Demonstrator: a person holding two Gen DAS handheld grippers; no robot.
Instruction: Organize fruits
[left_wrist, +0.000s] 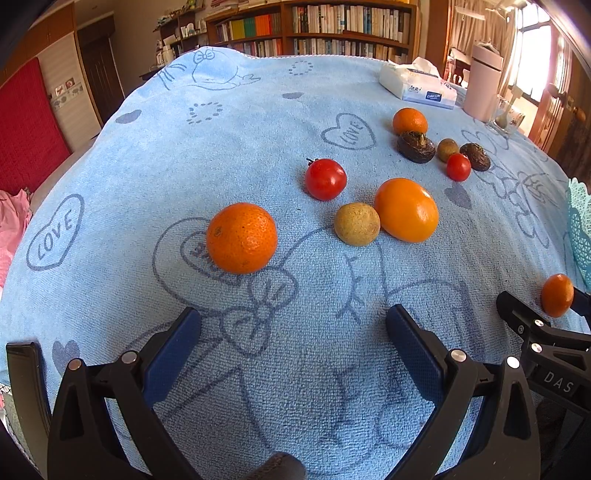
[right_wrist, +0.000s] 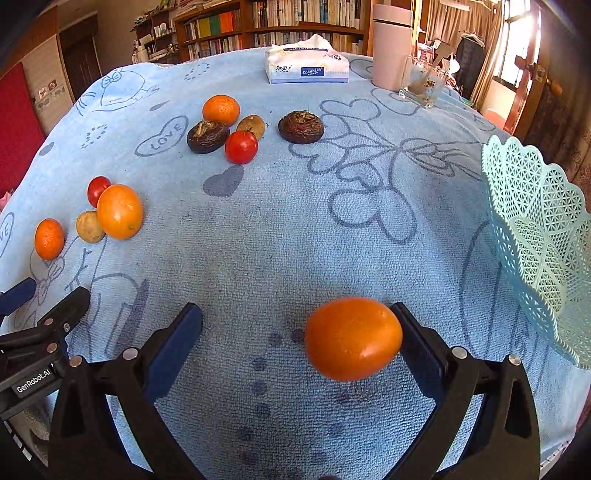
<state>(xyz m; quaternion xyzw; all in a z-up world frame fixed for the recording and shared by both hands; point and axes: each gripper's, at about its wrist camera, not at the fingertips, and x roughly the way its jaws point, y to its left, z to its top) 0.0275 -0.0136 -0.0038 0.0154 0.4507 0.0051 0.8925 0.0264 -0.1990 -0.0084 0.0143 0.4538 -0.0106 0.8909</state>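
Fruits lie on a blue towel-covered table (left_wrist: 258, 122). In the left wrist view my left gripper (left_wrist: 293, 325) is open and empty, short of a rough orange (left_wrist: 242, 238), a tan round fruit (left_wrist: 357, 223), a smooth orange (left_wrist: 406, 209) and a tomato (left_wrist: 325, 179). In the right wrist view my right gripper (right_wrist: 295, 321) is open, with a smooth orange (right_wrist: 353, 338) on the towel between its fingers, against the right finger (right_wrist: 417, 339). A mint lattice basket (right_wrist: 539, 236) stands at the right. A far cluster holds an orange (right_wrist: 221, 109), a tomato (right_wrist: 241, 147) and two dark brown fruits (right_wrist: 208, 136).
A tissue pack (right_wrist: 307, 66), a pink cylinder (right_wrist: 391, 44) and a small glass holder (right_wrist: 424, 83) stand at the table's far edge. Bookshelves (left_wrist: 332, 26) line the back wall. The left gripper's body (right_wrist: 33, 347) shows at the right wrist view's lower left.
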